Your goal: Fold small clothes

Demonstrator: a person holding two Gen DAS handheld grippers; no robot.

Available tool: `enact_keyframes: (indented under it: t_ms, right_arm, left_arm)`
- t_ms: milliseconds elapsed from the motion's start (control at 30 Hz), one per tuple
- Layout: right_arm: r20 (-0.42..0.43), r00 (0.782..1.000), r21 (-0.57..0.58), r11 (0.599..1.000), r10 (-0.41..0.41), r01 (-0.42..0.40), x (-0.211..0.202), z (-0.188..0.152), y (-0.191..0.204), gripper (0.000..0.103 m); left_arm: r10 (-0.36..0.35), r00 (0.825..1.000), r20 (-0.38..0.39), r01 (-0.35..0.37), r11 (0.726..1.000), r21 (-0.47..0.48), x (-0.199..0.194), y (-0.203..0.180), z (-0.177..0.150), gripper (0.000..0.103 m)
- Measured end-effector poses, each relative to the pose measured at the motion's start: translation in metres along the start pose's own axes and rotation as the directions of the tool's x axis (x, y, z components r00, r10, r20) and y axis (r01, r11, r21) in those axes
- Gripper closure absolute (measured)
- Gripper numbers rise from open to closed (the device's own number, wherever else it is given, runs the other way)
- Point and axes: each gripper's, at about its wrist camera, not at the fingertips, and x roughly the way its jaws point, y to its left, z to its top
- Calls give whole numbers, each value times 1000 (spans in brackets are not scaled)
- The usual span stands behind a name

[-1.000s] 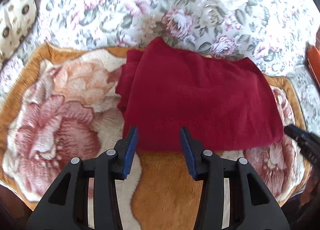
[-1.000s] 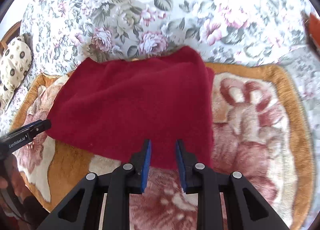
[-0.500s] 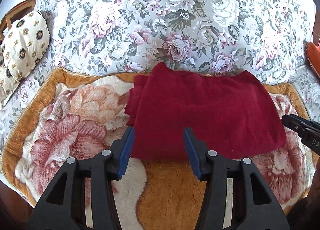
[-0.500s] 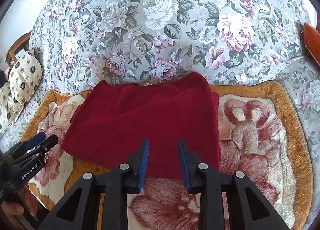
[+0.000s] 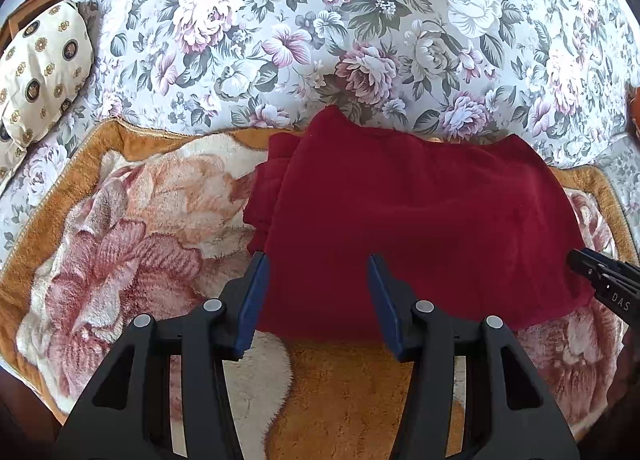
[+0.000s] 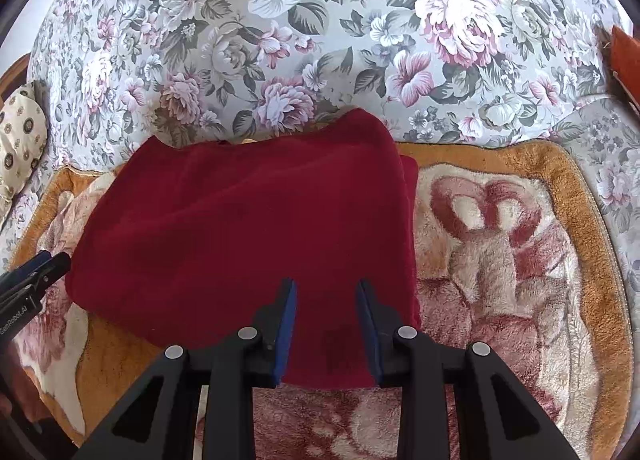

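The bed (image 5: 360, 19), under a floral sheet, is filling both views, with a plush blanket (image 5: 120, 240) spread over its near edge. Only the left view is showing the blanket's left end in full and most of a cream pillow (image 5: 36, 67) at the bed's left edge; only the right view is showing the blanket's right end (image 6: 500, 240) and an orange thing (image 6: 624, 55) at the bed's right edge. The red cloth (image 5: 420, 227) is lying folded on the middle of the blanket, its far corner reaching onto the sheet, with extra layers peeking out along its left side. The left tool (image 5: 316, 292) is standing open over the cloth's near left corner, pads not pressing it. The right tool (image 6: 326, 320) is standing open over the near right corner (image 6: 340, 340), its pads also apart from the fabric.
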Motion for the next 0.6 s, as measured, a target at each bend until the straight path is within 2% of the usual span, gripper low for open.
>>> enact_keyframes:
  t_ms: [133,300,433,500,600]
  right_arm:
    - [-65,998,18,1000,7,-6,16,-7,-11,74]
    - [-20,999,27,999,46,-45,-2,1,-9,74]
    - [19,993,7,994,113,-114,-7,25,11,74]
    - [15,976,10,976,216,-216,-2,43,26,74]
    - [-3,937,55,936,349,-349,17,71,54,69]
  left_arm:
    - [-16,1000,-23,16,999,-29,5,5,-2,53]
    - [-35,999,-36,33,998,-56,7,9,4,53]
    - [0,1000,-31,-2,997,-82,12,21,12,53]
    - [15,999,-31,-18,996,-92,17,27,11,53]
    - [26,999,-39,-30,994,-108,29,35,5,53]
